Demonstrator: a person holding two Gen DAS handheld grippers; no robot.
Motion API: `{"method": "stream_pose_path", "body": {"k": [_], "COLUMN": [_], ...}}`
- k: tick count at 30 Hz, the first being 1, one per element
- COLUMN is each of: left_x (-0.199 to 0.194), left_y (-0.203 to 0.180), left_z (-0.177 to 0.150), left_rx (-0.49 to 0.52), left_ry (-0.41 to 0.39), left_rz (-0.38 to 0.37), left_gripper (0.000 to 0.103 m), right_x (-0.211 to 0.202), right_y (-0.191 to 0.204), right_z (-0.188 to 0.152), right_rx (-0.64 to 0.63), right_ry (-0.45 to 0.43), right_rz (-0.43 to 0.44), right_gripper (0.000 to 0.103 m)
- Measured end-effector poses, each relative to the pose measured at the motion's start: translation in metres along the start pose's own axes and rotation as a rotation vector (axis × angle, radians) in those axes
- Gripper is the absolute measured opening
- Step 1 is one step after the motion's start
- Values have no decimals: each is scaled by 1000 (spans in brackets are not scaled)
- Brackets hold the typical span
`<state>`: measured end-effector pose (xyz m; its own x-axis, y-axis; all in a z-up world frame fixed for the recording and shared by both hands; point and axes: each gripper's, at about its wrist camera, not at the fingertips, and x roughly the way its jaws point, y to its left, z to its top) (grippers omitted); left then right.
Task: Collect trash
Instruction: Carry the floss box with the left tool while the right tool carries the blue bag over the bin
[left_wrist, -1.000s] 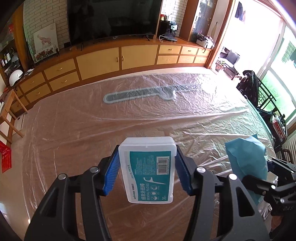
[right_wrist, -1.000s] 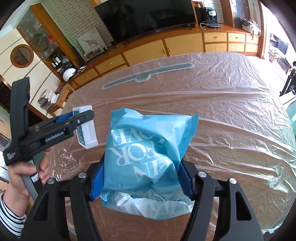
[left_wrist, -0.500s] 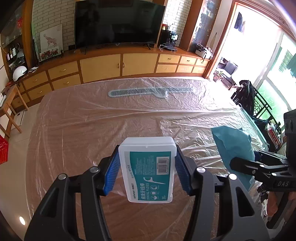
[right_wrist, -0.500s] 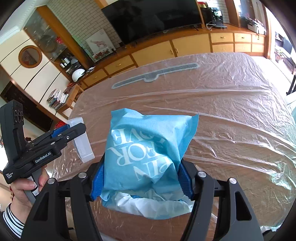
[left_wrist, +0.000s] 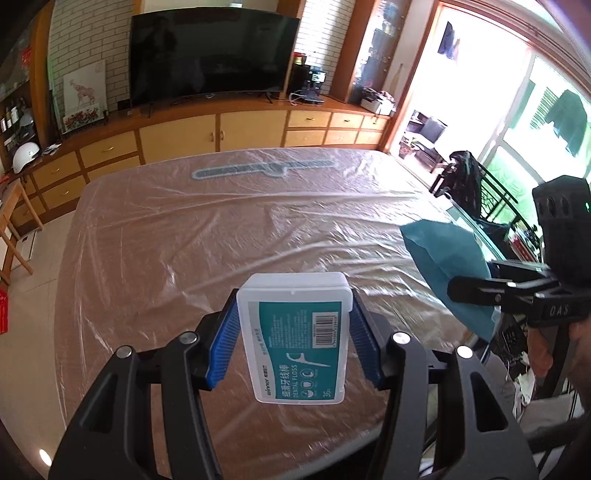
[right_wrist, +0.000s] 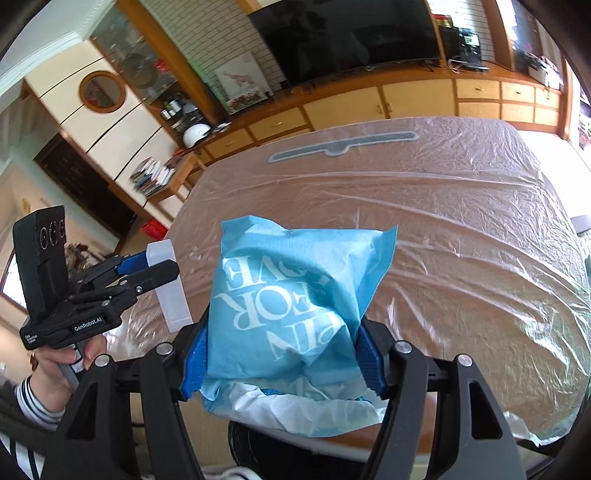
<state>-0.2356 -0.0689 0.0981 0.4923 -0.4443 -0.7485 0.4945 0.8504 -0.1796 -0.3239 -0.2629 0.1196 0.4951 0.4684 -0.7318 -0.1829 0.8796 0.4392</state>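
1. A dental floss box (left_wrist: 293, 338) was held clamped between the blue pads of the left gripper (left_wrist: 293, 345), lifted clear above the plastic-covered table (left_wrist: 221, 236).
2. A crumpled blue napkin packet (right_wrist: 291, 306) was pinched in the right gripper (right_wrist: 284, 354), likewise off the table.
3. Both pieces were judged picked up; no bin was seen, so depositing was judged left to do.
4. No other trash was seen on the table.
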Motion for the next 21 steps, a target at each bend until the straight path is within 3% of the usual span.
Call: {"method": "stream_pose_path", "body": {"k": [12,21], "left_x": [-37,-24], "left_y": [-51,-78], "left_z": [-54,-107], "left_rx": [126,198], "left_ry": [40,162], "left_rz": [-143,-173], "left_gripper": [56,56], "right_x": [-39,-31], "right_y": [14,22], "right_z": [-62,-114], "right_rx": [-99,-179], "right_ry": [80,220], "right_rz": [96,87], "right_gripper": [65,65]}}
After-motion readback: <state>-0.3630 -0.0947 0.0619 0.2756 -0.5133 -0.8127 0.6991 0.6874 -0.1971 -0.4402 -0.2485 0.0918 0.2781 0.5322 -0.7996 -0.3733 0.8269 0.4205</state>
